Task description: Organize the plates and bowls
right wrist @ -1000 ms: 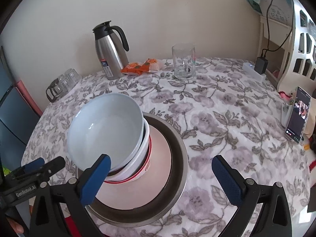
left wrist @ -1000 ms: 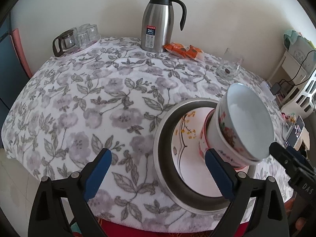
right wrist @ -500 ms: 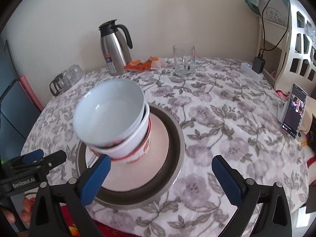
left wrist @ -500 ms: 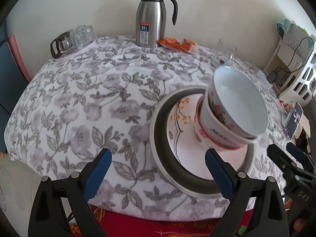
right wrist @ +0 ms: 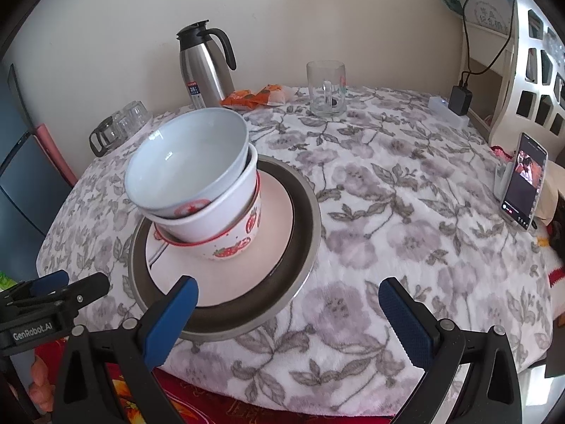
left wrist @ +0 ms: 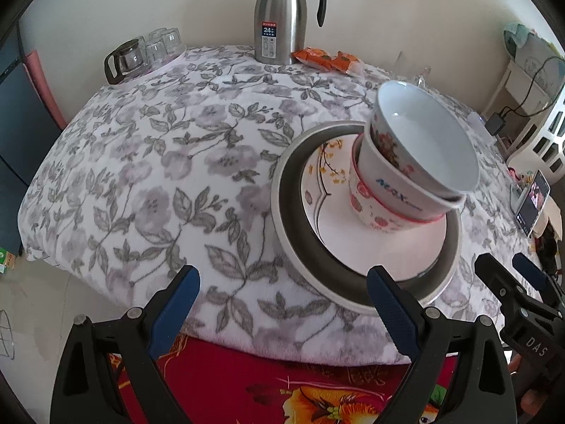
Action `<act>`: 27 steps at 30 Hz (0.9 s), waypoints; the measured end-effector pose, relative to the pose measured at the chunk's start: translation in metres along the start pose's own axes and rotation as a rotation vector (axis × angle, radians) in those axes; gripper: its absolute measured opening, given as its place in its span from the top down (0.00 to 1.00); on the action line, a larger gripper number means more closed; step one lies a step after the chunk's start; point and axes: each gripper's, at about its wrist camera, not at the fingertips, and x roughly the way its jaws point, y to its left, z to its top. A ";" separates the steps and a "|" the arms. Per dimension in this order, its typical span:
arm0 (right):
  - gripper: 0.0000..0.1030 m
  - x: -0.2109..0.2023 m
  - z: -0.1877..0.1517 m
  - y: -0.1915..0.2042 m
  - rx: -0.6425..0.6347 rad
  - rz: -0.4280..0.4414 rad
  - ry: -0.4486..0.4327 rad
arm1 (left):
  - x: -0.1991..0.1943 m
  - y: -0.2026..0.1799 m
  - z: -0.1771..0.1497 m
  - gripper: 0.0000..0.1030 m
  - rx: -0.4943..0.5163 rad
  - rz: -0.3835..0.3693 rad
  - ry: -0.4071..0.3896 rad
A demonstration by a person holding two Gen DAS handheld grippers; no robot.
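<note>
The left gripper (left wrist: 282, 304) hovers at the near edge of a round table (left wrist: 148, 183) draped in a grey floral cloth, its blue-padded jaws spread wide with nothing between them. Just ahead of its right finger sits a metal pan (left wrist: 293, 226) holding a white plate (left wrist: 328, 219) with yellow blossoms, and on that plate stands a stack of bowls (left wrist: 399, 190), nested three deep, the top one tilted toward the right. The right gripper (right wrist: 287, 312) hangs alongside, likewise parted and empty; the same pan (right wrist: 303, 247) lies ahead of its left finger, the plate (right wrist: 268, 233) and leaning bowls (right wrist: 201, 190) inside it. Neither tool touches the dishes. Far beyond the left gripper, at the table's back edge, stands a steel thermal jug (left wrist: 280, 17), with orange snack packets (left wrist: 325, 58) beside it and a glass teapot with cups (left wrist: 141, 54) off to the left. Ahead of the right gripper are a glass mug (right wrist: 326, 88) and, far right, a propped phone (right wrist: 524, 182).
</note>
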 end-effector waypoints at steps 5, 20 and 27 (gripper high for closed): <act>0.00 -0.001 -0.006 -0.001 -0.018 0.009 0.015 | -0.005 -0.005 -0.008 0.07 -0.007 0.033 -0.005; 0.00 0.000 -0.008 -0.002 -0.043 0.029 0.040 | -0.006 -0.011 -0.019 0.07 -0.017 0.083 -0.016; 0.00 0.001 -0.008 -0.005 -0.037 0.027 0.047 | -0.004 -0.004 -0.018 0.07 -0.064 0.086 -0.007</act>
